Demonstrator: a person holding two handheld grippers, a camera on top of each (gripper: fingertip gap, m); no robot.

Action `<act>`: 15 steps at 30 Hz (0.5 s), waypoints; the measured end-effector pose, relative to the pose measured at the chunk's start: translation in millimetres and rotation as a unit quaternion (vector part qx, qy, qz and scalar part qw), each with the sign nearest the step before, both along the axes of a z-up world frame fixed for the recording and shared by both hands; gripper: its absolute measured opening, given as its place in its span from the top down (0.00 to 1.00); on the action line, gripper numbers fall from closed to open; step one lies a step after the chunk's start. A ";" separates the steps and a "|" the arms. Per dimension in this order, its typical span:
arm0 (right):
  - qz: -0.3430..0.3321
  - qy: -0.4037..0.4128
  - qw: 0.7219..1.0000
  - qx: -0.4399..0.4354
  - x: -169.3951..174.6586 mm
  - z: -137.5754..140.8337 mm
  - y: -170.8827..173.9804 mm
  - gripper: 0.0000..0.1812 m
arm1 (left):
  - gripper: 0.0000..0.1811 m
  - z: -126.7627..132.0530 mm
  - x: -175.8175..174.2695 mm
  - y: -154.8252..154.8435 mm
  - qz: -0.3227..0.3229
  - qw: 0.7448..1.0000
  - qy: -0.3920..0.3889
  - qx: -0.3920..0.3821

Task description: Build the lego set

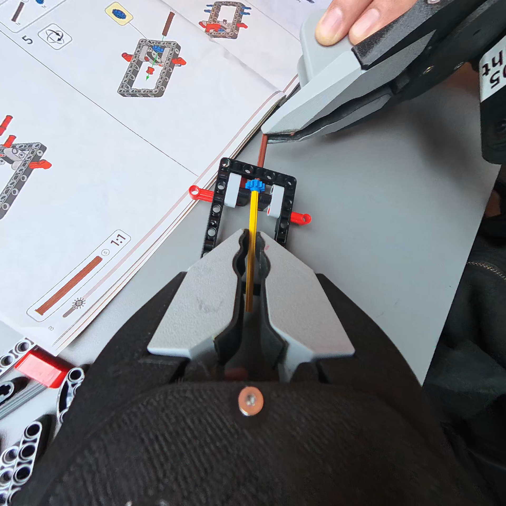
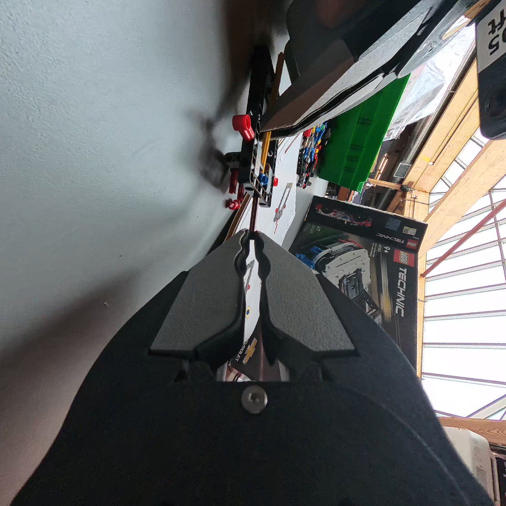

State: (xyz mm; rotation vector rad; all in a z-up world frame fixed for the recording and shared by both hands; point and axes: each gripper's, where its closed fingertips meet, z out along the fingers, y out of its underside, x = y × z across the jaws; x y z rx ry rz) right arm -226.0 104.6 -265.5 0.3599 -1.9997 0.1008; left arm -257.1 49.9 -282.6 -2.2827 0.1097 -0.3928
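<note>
Both grippers clenched — left gripper (image 1: 253, 235) on yellow axle (image 1: 252, 246), right gripper (image 2: 252, 235) on brown axle (image 2: 254, 213) — collinear through frame (image 1: 286, 208).

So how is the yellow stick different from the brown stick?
The yellow stick is held by the left hand-held gripper and enters the black frame from the near side; the brown stick is held by the right hand-held gripper and enters from the far side. Yellow is bright, brown dark. Both are thin, straight rods pointing at the blue gear.
</note>
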 end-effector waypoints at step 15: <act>-0.003 -0.004 1.000 -0.024 -1.2 -1.3 -4.8 1.00 | 0.99 1.3 -4.8 -3.7 -0.018 1.000 -0.011 0.001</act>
